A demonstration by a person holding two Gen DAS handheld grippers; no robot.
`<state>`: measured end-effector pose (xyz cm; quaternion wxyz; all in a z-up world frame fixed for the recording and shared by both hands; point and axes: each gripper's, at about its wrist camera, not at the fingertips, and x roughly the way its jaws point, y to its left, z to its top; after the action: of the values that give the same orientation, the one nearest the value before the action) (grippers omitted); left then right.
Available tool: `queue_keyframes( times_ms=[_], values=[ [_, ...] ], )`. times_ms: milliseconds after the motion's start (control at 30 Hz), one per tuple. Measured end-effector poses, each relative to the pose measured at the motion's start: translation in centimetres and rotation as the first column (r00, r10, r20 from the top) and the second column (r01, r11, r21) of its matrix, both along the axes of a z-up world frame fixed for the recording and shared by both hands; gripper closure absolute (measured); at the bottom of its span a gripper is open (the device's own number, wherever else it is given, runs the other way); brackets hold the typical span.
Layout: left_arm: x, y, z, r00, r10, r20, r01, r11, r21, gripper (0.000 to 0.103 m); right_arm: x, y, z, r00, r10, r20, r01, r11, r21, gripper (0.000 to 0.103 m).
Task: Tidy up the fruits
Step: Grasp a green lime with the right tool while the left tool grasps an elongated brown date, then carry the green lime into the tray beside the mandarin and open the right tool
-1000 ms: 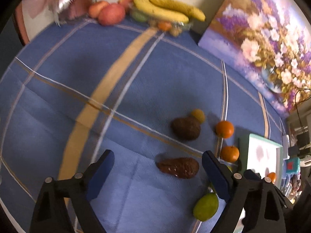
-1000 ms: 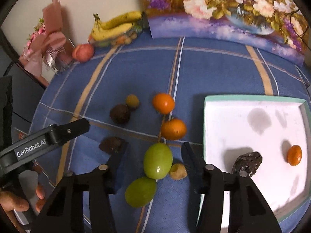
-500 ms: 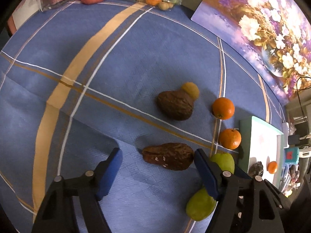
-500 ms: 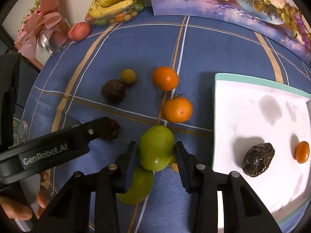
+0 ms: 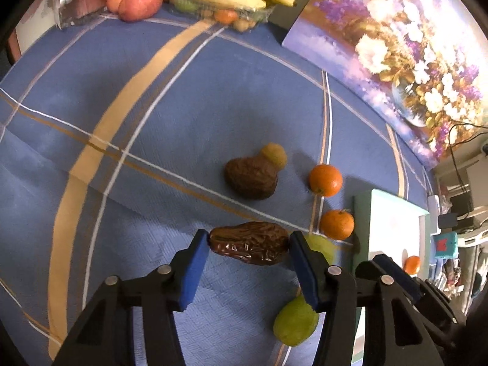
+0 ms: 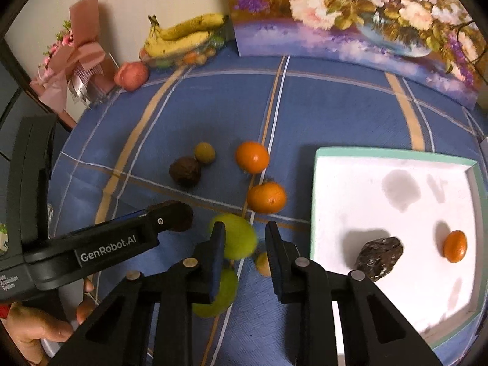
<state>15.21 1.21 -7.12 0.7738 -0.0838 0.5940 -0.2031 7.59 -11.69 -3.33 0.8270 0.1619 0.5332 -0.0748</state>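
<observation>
My left gripper is closing, and its blue pads touch both ends of the glossy brown date on the blue cloth. My right gripper is shut. A blurred green fruit shows at its tips, partly behind the left finger, with a slit of cloth between it and the right pad. A second green fruit lies under that gripper. The white tray to the right holds a dark wrinkled fruit and a small orange.
Two oranges, a round brown fruit and a small yellow-brown one lie mid-cloth. A small yellowish fruit sits by my right fingers. Bananas, an apple, a bouquet and a flower painting line the back.
The left jaws came down around the date and narrowed onto its ends. The right jaws narrowed around the green fruit, which now sits off-centre to the left and blurred.
</observation>
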Motion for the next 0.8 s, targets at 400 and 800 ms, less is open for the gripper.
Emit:
queue_keyframes(
  times_ms=[400, 800],
  values=[
    [1.7, 6.7, 0.7, 0.975, 0.22, 0.014, -0.219, 0.975, -0.045, 0.046, 1.0, 0.2, -1.7, 1.0, -0.001, 0.008, 0.0, 0.997, 0.071, 0.075],
    [2.5, 8.2, 0.7, 0.966, 0.26, -0.008, -0.26, 0.961, -0.096, 0.046, 2.7, 1.6, -3.5, 1.0, 0.004, 0.0, -0.004, 0.998, 0.068, 0.054]
  ],
)
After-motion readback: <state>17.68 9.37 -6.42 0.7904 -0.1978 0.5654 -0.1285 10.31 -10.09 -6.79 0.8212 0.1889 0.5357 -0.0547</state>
